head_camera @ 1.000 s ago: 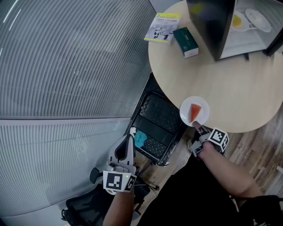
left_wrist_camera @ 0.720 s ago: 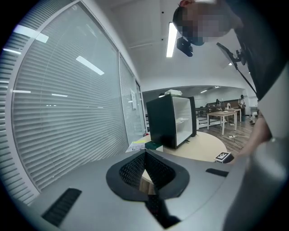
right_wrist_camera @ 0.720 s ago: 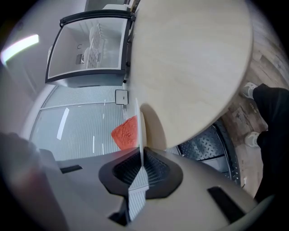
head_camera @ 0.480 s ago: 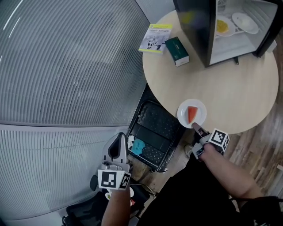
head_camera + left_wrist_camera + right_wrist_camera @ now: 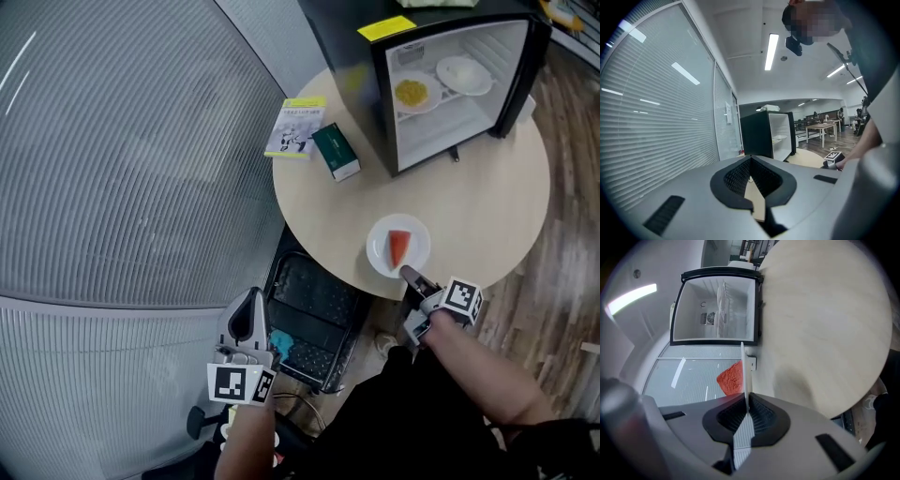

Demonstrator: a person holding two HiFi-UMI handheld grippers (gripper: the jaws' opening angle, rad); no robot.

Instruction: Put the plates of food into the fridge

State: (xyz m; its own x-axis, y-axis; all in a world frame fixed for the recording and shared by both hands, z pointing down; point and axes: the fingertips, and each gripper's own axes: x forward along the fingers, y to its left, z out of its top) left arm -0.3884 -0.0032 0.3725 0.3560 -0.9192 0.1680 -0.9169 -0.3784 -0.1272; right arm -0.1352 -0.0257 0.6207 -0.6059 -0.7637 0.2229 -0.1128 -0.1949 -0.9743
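A white plate (image 5: 397, 247) with a red wedge of watermelon (image 5: 399, 247) rests near the front edge of the round wooden table (image 5: 478, 202). My right gripper (image 5: 410, 275) is shut on the plate's near rim. In the right gripper view the plate (image 5: 743, 366) shows edge-on between the jaws, with the red wedge (image 5: 731, 378) to its left. The black mini fridge (image 5: 361, 56) stands open at the table's back. Its shelf holds a plate of yellow food (image 5: 412, 92) and a white plate (image 5: 464, 73). My left gripper (image 5: 249, 307) hangs shut and empty, left of the table and below its top.
A booklet (image 5: 295, 127) and a green box (image 5: 336, 152) lie on the table left of the fridge. The fridge door (image 5: 521, 70) swings out to the right. On the floor under the table edge sits a black tray (image 5: 314, 314) with a blue item (image 5: 280, 339).
The head view has swung so the whole fridge front and its shelf now show. My right gripper stays at the plate's rim. My left gripper sits slightly lower in view.
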